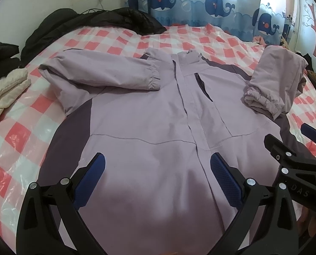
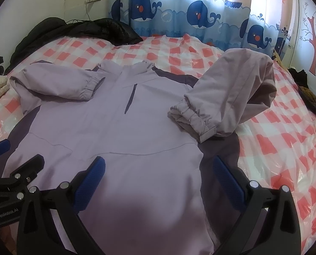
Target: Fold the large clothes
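Observation:
A lilac jacket [image 1: 149, 114] with dark purple side panels lies front up on the checked bed, collar toward the curtain. Its left sleeve [image 1: 106, 72] is folded across the chest. The right sleeve [image 2: 228, 93] is bent back, cuff resting on the body. My left gripper [image 1: 158, 161] hovers open over the lower front near the hem, nothing between its blue pads. My right gripper [image 2: 159, 163] is open too, above the jacket's lower right part, one finger [image 2: 227, 180] over the dark side panel. Each gripper shows at the edge of the other's view.
The bed [image 1: 21, 131] carries a pink-and-white checked cover under clear plastic. A black coat [image 1: 89, 23] lies at the far left corner, cream clothing [image 1: 4, 89] at the left edge, dark items [image 2: 315, 97] at the right. A whale-print curtain [image 2: 179, 14] hangs behind.

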`<state>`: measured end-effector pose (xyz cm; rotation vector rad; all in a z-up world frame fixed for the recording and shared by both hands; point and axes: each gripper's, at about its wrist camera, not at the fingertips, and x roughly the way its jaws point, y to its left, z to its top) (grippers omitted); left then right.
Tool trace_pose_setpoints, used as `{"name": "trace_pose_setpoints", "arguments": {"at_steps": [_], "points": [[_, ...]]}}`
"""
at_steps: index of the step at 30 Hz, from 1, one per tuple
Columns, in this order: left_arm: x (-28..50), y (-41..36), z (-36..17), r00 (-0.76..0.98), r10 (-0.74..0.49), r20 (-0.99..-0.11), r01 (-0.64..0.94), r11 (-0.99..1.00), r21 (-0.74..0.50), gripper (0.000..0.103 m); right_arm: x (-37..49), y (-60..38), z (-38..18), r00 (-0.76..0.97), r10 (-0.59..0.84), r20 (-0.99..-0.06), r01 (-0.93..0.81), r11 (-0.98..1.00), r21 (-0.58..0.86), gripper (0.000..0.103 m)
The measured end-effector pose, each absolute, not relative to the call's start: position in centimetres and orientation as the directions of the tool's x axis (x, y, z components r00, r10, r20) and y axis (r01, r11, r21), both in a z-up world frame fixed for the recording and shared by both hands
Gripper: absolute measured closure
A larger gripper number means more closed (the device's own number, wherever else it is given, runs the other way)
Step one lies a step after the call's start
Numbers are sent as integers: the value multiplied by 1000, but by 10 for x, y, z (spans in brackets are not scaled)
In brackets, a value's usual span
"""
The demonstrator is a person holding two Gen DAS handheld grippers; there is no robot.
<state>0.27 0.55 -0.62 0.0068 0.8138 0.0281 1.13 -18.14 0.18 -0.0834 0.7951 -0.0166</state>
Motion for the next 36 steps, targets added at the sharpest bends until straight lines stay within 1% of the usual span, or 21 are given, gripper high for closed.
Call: {"name": "trace_pose_setpoints", "arguments": {"at_steps": [8,15,20,30,36], "points": [[10,12,-16,639,44,-768,-71,997,-2,8,11,-182,0,697,-47,-716,-17,996,-82,6],[10,16,-16,642,9,-767,-71,996,-48,8,11,-181,1,696,-50,-716,-17,996,-86,6],[11,13,-18,643,24,-766,-68,997,-26,8,11,-181,2,697,-46,-716,-17,997,-81,6],[12,13,-20,635,-6,-772,-61,997,-57,8,11,-181,2,695,-47,-717,-17,996,-82,6],[12,14,-20,638,-1,-770,-68,996,-58,8,11,-181,2,696,-45,-717,-17,997,-79,6]]}}
